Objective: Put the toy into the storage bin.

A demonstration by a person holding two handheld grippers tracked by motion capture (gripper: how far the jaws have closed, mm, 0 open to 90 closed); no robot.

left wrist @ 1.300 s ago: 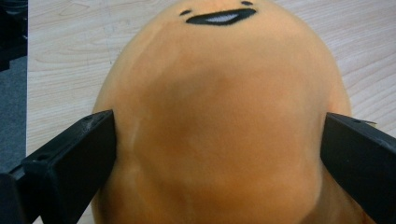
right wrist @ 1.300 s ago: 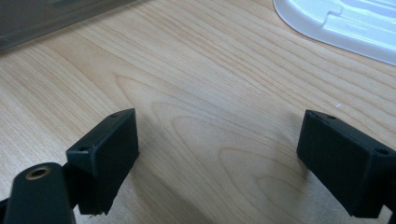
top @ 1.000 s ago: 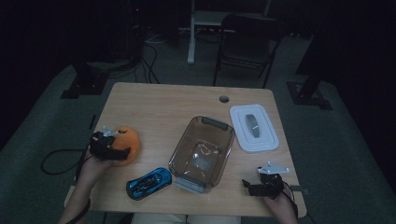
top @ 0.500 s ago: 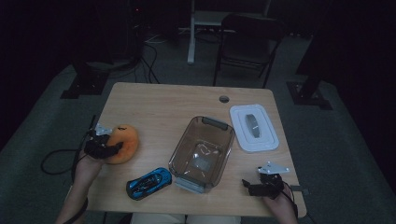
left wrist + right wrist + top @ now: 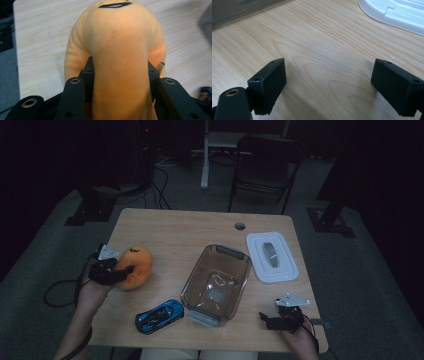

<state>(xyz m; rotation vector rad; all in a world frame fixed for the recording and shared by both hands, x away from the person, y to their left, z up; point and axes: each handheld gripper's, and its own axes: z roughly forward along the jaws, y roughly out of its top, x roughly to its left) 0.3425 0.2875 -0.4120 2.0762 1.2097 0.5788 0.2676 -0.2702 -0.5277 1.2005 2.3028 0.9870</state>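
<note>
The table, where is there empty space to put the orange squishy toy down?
The table's far half, behind the clear container and left of the white lid, is bare. Bare too: the near-right corner around the right claw. Crowded: the near edge between blue car and container.

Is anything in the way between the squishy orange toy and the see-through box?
Nothing visible. The left gripper is shut on the orange plush toy, and bare table lies between it and the open clear container. The blue toy car sits nearer the person, off that path.

Left hand-held gripper (image 5: 116, 270), right hand-held gripper (image 5: 276, 319): black blocky jaws, round metal rivets seen near jaw bases. Grey three-cornered plates mounted on top. Black cable trailed from left; forearms apparently bare.
</note>
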